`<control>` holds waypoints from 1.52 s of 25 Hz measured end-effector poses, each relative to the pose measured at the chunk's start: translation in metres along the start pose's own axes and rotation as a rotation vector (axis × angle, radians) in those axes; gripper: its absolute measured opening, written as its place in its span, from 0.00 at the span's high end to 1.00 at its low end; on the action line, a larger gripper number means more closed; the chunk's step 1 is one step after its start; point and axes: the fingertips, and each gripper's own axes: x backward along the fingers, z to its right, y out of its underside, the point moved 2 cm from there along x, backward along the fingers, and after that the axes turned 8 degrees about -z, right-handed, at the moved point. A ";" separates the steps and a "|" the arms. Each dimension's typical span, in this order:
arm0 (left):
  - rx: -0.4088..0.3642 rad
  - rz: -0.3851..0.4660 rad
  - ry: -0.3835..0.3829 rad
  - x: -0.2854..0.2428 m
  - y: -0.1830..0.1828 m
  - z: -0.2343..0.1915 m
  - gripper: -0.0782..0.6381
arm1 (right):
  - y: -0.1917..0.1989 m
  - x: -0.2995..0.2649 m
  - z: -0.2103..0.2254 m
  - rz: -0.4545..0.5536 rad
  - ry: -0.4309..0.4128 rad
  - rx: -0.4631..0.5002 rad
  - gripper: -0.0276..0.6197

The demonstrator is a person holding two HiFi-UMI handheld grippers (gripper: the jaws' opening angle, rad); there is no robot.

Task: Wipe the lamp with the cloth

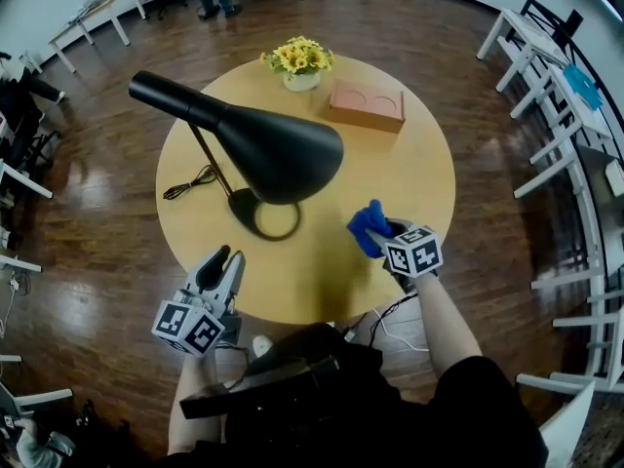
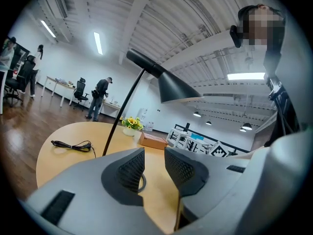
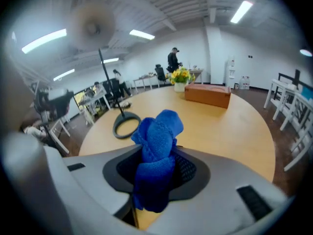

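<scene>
Worktop: a round wooden worktop (image 1: 409,154), seen from above, in an open office with dark wood flooring.
Lamp: a black lamp (image 1: 278,154) with a large cone shade that leans over the middle of the worktop, its narrow end pointing to 10 o'clock.
Lamp base: a flat black ring (image 1: 263,213) at about 8 o'clock, with a thin stem rising from it.
Cord: a black cord (image 1: 190,181) lying bunched at 9 o'clock.
Cloth: a bright blue cloth (image 1: 368,224), bunched, at about 4 o'clock, to the right of the lamp base and apart from the shade.
Right tool: the right tool (image 1: 388,237) is clenched on the cloth, which sticks out past its jaws.
Left tool: the left tool (image 1: 226,261) sits at the worktop's edge at 7 o'clock, released, jaws apart with nothing between them.
Flowers: yellow flowers (image 1: 300,58) in a pale pot at 12 o'clock.
Box: a flat orange-brown box (image 1: 367,105) at 1 o'clock, just beside the flowers.
</scene>
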 end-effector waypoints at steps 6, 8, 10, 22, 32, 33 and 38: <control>-0.012 0.046 0.042 0.003 -0.017 0.002 0.72 | -0.077 0.104 -0.011 0.337 -0.098 -0.077 0.74; -0.019 0.059 0.053 0.002 -0.022 0.001 0.72 | -0.097 0.131 -0.017 0.412 -0.102 -0.046 0.74; -0.029 0.074 0.063 0.000 -0.030 0.001 0.72 | -0.116 0.157 -0.025 0.476 -0.096 -0.005 0.74; -0.143 0.151 -0.010 -0.005 -0.077 -0.024 0.72 | -0.211 0.234 -0.073 0.684 -0.144 0.232 0.75; -0.221 0.139 0.088 -0.018 -0.114 -0.062 0.72 | -0.230 0.265 -0.132 0.745 -0.054 0.261 0.75; -0.233 0.126 0.121 -0.021 -0.117 -0.067 0.72 | -0.232 0.268 -0.142 0.750 -0.018 0.260 0.74; -0.281 0.073 0.299 -0.022 -0.150 -0.098 0.66 | -0.267 0.264 -0.211 0.759 0.170 0.245 0.75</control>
